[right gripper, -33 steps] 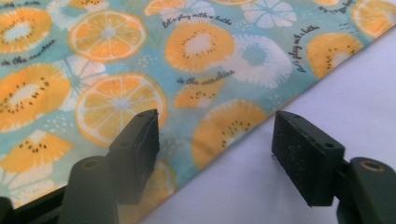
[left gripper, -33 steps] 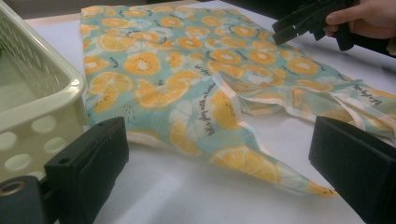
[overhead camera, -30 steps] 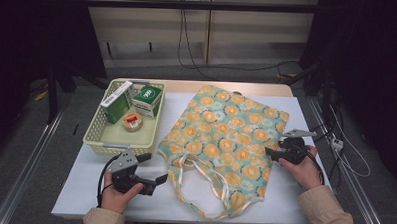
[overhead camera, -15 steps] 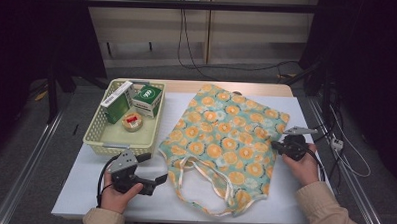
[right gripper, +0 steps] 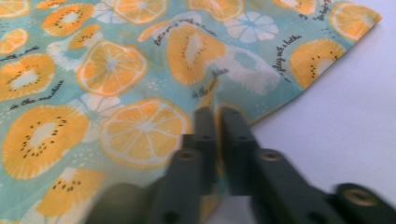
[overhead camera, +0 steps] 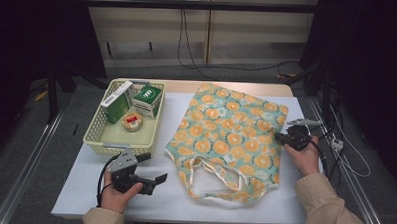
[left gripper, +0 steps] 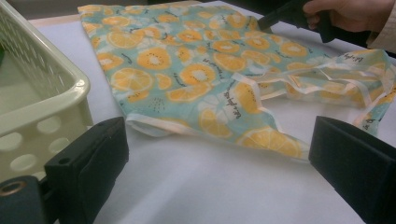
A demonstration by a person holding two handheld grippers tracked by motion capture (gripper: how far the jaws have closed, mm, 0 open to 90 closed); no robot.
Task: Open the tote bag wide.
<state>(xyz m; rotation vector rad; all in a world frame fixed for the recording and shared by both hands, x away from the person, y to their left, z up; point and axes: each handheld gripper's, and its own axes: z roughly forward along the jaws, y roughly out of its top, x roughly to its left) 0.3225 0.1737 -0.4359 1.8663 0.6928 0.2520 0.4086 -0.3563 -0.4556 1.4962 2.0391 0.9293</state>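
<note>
1. We've got the right gripper (overhead camera: 280, 138) sitting at the right edge of the fruit-print tote bag (overhead camera: 231, 133). In the right gripper view its jaws are nearly together with a fold of the bag's edge pinched between them, so we'd call it clamped on the fabric. The jaws have just eased open a touch, but the cloth is between them.
2. The bag lies mostly flat on the white table (overhead camera: 84, 188), spreading out ahead of and to the left of that gripper. Its handles (overhead camera: 219, 180) loop out on the side toward us, a bit rumpled.
3. The left gripper (overhead camera: 156, 180) is in our left hand (overhead camera: 116, 194), near the front edge of the table. Its jaws stand wide apart with nothing between them. In the left gripper view, bare table lies between the two black jaws.
4. From the left gripper, the bag's nearest corner is just ahead, close but not touching. The cream plastic basket (overhead camera: 115, 144) is right beside its left jaw.
5. Inside the basket we can see a green box (overhead camera: 148, 97), a taller green-and-white pack (overhead camera: 116, 103) and a small round thing with a red label (overhead camera: 131, 121). All of that is well away from the right gripper, across the bag.
</note>
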